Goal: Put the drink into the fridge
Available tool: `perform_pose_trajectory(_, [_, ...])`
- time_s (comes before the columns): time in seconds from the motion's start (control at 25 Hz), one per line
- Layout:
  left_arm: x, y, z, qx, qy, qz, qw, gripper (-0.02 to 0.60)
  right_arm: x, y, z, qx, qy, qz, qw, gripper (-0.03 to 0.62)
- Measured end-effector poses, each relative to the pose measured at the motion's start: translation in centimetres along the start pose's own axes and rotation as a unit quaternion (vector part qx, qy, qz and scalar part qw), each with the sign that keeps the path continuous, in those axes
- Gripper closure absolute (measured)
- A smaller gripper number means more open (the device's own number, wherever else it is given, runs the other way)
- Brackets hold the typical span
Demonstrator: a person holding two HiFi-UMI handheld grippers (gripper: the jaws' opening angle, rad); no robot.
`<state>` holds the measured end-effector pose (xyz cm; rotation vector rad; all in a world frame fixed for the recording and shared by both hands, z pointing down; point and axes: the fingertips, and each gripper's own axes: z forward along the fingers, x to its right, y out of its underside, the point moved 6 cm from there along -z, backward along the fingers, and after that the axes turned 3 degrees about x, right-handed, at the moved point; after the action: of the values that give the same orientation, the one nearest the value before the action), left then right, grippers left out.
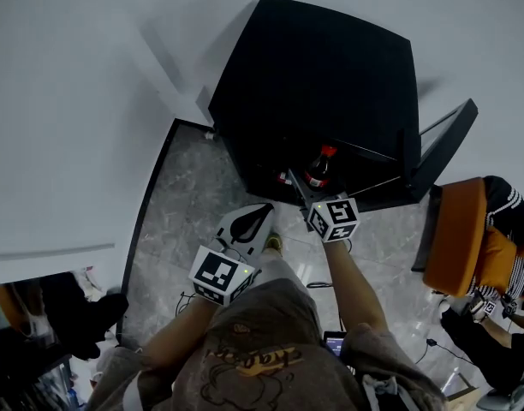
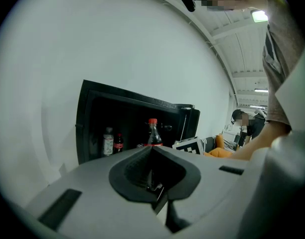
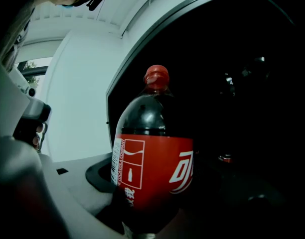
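The right gripper [image 1: 306, 193] pinches the cola bottle [image 3: 152, 173] between its fingers at the open fridge [image 1: 330, 67] mouth, while the left gripper's [image 2: 152, 151] fingers sit pressed together, empty.

1 cola bottle [image 1: 320, 166], 2 small bottles [image 2: 108, 141] [image 2: 118, 142], 1 fridge [image 1: 330, 75], 2 grippers [image 1: 245, 225] [image 1: 306, 197].

Head view: steeply down over fridge [image 1: 330, 84]. Left gripper view: level, toward fridge, farther back. Right gripper view: close at fridge opening. Shared: cola bottle [image 1: 320, 168].
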<state>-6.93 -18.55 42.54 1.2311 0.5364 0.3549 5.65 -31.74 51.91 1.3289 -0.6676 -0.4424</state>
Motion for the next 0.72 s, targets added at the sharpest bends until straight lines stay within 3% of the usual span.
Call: perform_pose_trajectory(0.72, [-2.0,2.8,1.3,-0.020,0.003,-0.034,0.9992,0.575,4.1,1.4,6.2,0.001,0.019,-0.005,1.000,0.275])
